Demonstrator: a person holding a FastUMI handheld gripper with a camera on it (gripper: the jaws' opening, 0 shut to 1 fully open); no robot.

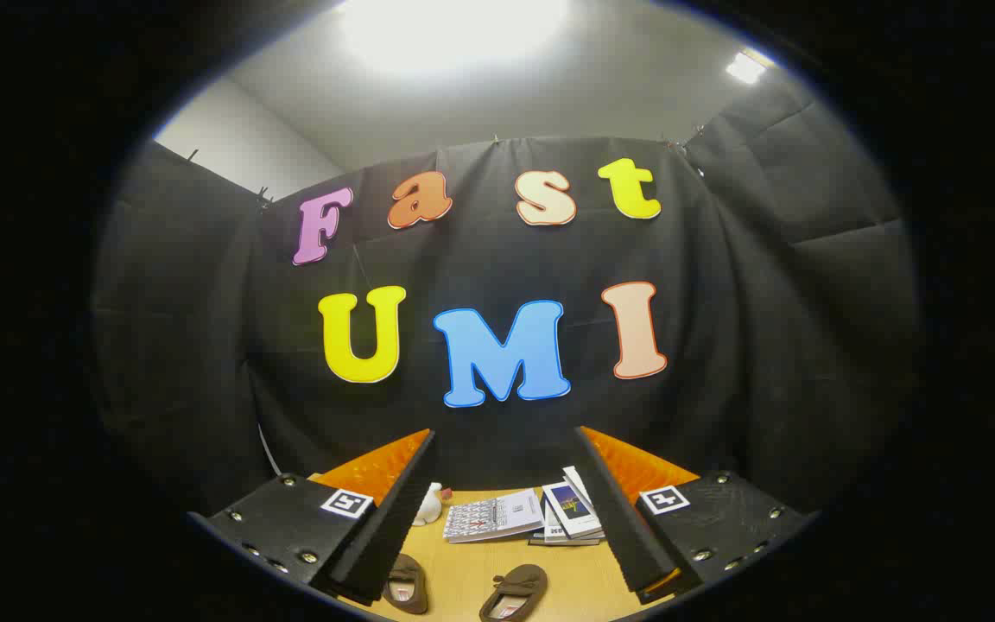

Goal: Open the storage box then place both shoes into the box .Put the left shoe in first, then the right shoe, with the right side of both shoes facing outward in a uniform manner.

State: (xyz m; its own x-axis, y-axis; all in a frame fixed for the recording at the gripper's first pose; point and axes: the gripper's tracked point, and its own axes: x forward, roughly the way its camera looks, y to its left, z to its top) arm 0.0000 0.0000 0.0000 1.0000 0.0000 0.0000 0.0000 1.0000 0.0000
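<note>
Ceiling light (454, 30) is blowing out to pure white glare overhead, a second smaller lamp (745, 67) glowing off to the side. Fisheye is bending the booth wall (774, 345) hard toward the rim. Tabletop (463, 579) is staying evenly lit, soft shadows, centre sharp; open tongs (506, 510) slightly dim.

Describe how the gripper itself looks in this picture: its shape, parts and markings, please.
The gripper has two long, wedge-shaped fingers that stand apart, open. Each sits on a flat black plate fixed with small round screws. Each plate carries a white square tag with a black pattern. No cables or sleeves are visible.
</note>
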